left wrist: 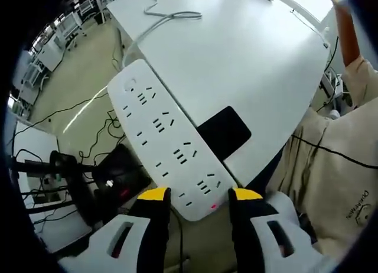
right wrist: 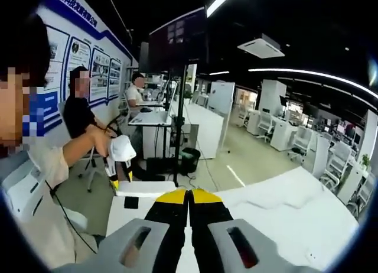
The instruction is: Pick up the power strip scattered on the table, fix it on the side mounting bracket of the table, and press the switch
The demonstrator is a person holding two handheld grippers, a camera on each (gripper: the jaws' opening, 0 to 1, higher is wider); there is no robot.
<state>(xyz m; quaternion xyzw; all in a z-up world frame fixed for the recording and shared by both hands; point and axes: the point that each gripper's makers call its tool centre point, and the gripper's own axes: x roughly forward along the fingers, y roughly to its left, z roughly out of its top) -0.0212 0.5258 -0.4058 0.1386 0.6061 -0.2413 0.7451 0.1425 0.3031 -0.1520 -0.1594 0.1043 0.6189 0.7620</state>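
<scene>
A: Where the left gripper view looks down along its jaws, what sits between them?

B: The left gripper [left wrist: 199, 197] has its yellow-tipped jaws spread apart, and the near end of the white power strip [left wrist: 168, 140] lies between them, the end with a small red light. Whether the tips touch the strip I cannot tell.

A: And where is the strip against the table?

B: It runs along the side edge of the white table [left wrist: 248, 60], hanging at that edge, its sockets facing the camera. A black bracket [left wrist: 223, 130] lies on the table just beside the strip, near the corner. The strip's grey cable [left wrist: 159, 22] leaves from its far end and loops across the table top toward the far edge.

A: Anything else?

B: A person in a beige shirt [left wrist: 333, 161] stands at the table's near corner. Below the edge, black cables trail over the floor.

A: In the right gripper view?

B: The right gripper [right wrist: 189, 196] has its jaws closed together, holding nothing, above the white table [right wrist: 283, 196]. At the table's far-left edge the left gripper [right wrist: 120, 166] points downward, with the black bracket [right wrist: 131, 202] just beside it. People sit at desks behind.
</scene>
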